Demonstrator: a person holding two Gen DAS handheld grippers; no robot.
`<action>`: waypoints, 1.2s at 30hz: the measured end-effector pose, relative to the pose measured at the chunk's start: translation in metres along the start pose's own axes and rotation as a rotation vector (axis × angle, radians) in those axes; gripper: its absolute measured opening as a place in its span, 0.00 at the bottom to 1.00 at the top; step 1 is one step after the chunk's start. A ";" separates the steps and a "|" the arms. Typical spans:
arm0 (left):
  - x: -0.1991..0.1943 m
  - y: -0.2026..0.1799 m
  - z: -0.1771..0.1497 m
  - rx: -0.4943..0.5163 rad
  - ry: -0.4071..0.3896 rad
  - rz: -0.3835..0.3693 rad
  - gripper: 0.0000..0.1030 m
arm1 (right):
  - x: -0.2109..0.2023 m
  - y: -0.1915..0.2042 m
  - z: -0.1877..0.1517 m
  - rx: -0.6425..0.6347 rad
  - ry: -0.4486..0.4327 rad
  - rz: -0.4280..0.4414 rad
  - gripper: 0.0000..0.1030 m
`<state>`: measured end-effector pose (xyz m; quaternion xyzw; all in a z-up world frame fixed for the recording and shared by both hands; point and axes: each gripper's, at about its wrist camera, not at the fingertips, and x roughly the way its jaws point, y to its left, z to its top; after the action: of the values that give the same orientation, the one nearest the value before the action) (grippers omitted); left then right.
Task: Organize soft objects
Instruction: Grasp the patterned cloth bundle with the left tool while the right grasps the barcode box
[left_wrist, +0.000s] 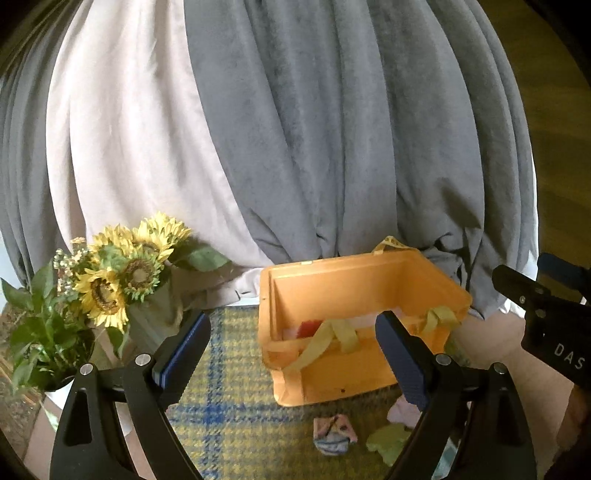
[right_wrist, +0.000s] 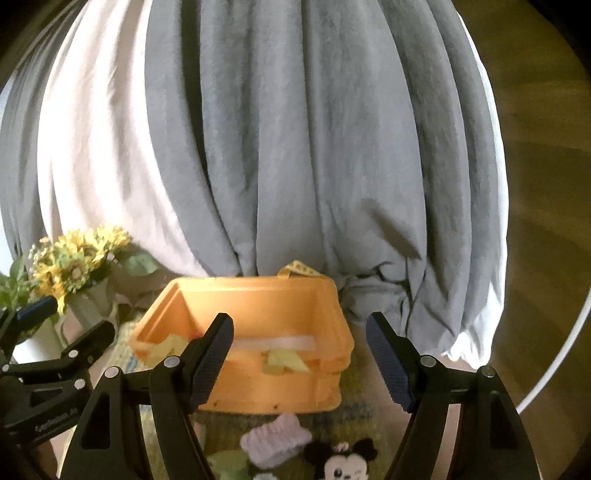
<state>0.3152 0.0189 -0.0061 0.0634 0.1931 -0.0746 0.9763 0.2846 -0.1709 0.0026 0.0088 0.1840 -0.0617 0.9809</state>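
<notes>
An orange plastic bin (left_wrist: 354, 280) stands on a yellow-and-blue plaid cloth (left_wrist: 236, 406); it also shows in the right wrist view (right_wrist: 280, 306). Yellow-green fabric straps (left_wrist: 332, 336) hang over its front rim, and red and white items lie inside. In front of it lie a small striped pink-and-blue sock (left_wrist: 334, 434), a green soft piece (left_wrist: 391, 441) and a pink knit piece (right_wrist: 275, 439). A Minnie Mouse plush (right_wrist: 343, 463) lies at the bottom edge. My left gripper (left_wrist: 291, 354) is open and empty above the cloth. My right gripper (right_wrist: 299, 358) is open and empty before the bin.
A vase of sunflowers (left_wrist: 122, 273) stands at the left. Grey and white curtains (left_wrist: 295, 129) hang behind the bin. The right gripper's body (left_wrist: 546, 317) is at the right edge of the left wrist view.
</notes>
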 end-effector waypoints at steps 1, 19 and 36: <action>-0.003 0.000 -0.003 0.005 0.000 0.003 0.89 | -0.003 0.001 -0.003 0.000 0.005 0.001 0.73; -0.009 -0.001 -0.063 0.032 0.139 -0.014 0.89 | -0.023 0.014 -0.064 -0.038 0.173 0.018 0.72; 0.017 -0.010 -0.108 0.105 0.240 -0.016 0.89 | -0.003 0.027 -0.114 -0.106 0.359 0.035 0.59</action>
<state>0.2897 0.0234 -0.1125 0.1212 0.3048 -0.0844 0.9409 0.2441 -0.1396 -0.1025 -0.0289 0.3590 -0.0322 0.9323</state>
